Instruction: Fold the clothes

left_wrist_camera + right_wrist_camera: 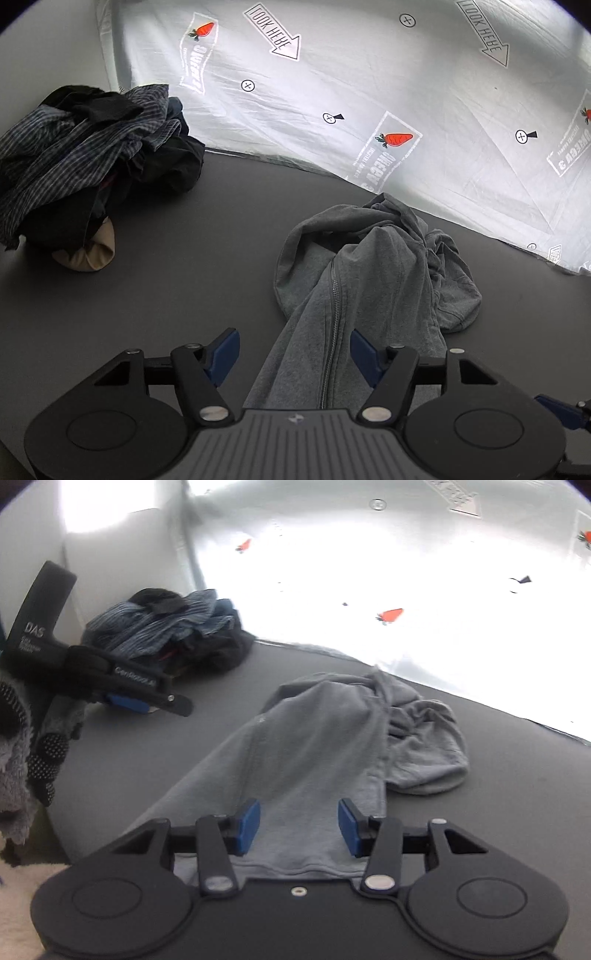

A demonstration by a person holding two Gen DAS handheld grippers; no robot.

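A grey zip-up hoodie (369, 266) lies crumpled on the dark grey table (177, 295). One stretch of it, with the zipper showing, runs back toward me. My left gripper (293, 350) is open, and that stretch passes between its blue pads (225, 350). In the right wrist view the same hoodie (314, 738) rises in a ridge toward my right gripper (298, 825). This gripper is open too, with the cloth and its hem lying between the pads (247, 825). The left gripper (162, 701) shows side-on at the left.
A heap of dark and striped clothes (92, 155) sits at the table's far left, with a beige piece (88, 254) poking out beneath it. A white printed sheet (369, 74) backs the table. A gloved hand (44, 760) holds the left gripper at the table's left edge.
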